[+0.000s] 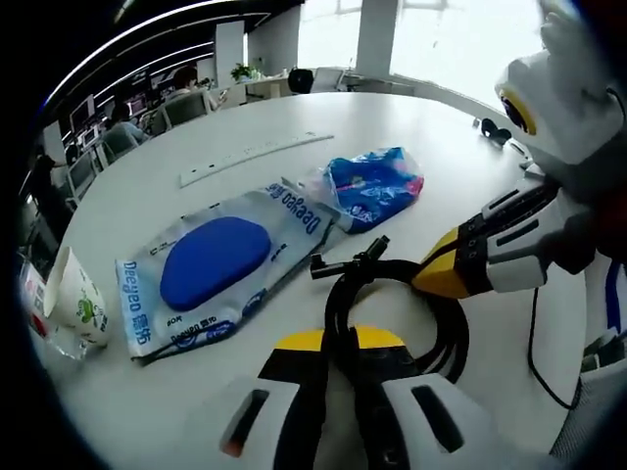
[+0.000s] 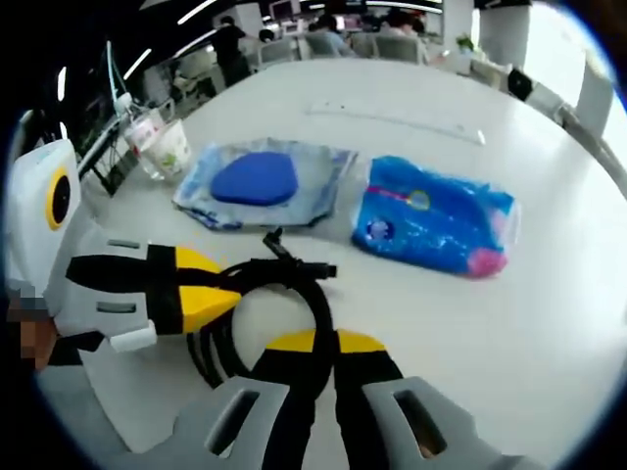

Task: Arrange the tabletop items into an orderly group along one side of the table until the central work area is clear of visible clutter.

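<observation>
A coiled black cable [image 1: 392, 284] lies on the white round table [image 1: 245, 117] near me. My left gripper [image 1: 338, 341] is shut on the near side of the coil, its yellow tips pinching the loop. My right gripper [image 1: 438, 279] comes in from the right and is shut on the coil's other side. In the right gripper view the cable [image 2: 294, 269] runs between my right gripper's [image 2: 323, 343] yellow tips, with the left gripper [image 2: 220, 289] clamped on it from the left. Beyond the cable lie a wet-wipes pack with a blue lid [image 1: 216, 259] [image 2: 257, 181] and a blue tissue pack [image 1: 372, 186] [image 2: 436, 215].
A paper cup [image 1: 73, 299] [image 2: 176, 147] and a clear cup [image 2: 147, 137] stand at the table's edge. A long white strip [image 1: 255, 157] [image 2: 392, 117] lies farther back. A thin black wire [image 1: 534, 343] trails on the right. Office desks and seated people are beyond the table.
</observation>
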`<state>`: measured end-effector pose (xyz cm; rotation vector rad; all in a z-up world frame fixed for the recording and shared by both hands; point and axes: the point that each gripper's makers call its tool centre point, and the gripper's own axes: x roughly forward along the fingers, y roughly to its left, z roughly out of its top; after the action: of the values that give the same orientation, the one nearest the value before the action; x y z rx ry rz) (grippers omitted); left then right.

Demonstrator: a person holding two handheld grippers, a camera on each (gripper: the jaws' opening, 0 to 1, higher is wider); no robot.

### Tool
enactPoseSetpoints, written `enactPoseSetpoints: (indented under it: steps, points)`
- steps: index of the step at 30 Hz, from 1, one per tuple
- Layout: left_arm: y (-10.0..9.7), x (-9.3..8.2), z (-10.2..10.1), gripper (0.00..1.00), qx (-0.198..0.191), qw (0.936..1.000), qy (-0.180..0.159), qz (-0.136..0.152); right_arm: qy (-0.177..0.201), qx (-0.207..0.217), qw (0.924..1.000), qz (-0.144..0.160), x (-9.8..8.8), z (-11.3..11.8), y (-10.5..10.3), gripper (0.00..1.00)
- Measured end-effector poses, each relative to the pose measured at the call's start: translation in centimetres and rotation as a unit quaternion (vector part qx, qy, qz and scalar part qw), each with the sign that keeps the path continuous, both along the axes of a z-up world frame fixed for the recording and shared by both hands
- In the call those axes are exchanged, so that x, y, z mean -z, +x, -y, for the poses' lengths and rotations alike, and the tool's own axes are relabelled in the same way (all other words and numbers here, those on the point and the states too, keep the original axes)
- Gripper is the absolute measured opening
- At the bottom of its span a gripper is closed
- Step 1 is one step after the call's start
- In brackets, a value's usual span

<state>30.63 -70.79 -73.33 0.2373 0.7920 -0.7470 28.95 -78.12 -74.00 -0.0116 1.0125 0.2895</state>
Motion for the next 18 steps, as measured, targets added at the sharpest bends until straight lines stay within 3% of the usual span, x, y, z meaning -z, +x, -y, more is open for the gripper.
enactPoseSetpoints:
  steps: [18]
  points:
    - [-0.73, 0.22, 0.19, 0.07, -0.004, 1.0000, -0.002, -0.005, -0.005, 0.003, 1.0000, -0.001, 0.21, 0.23, -0.60, 0.03]
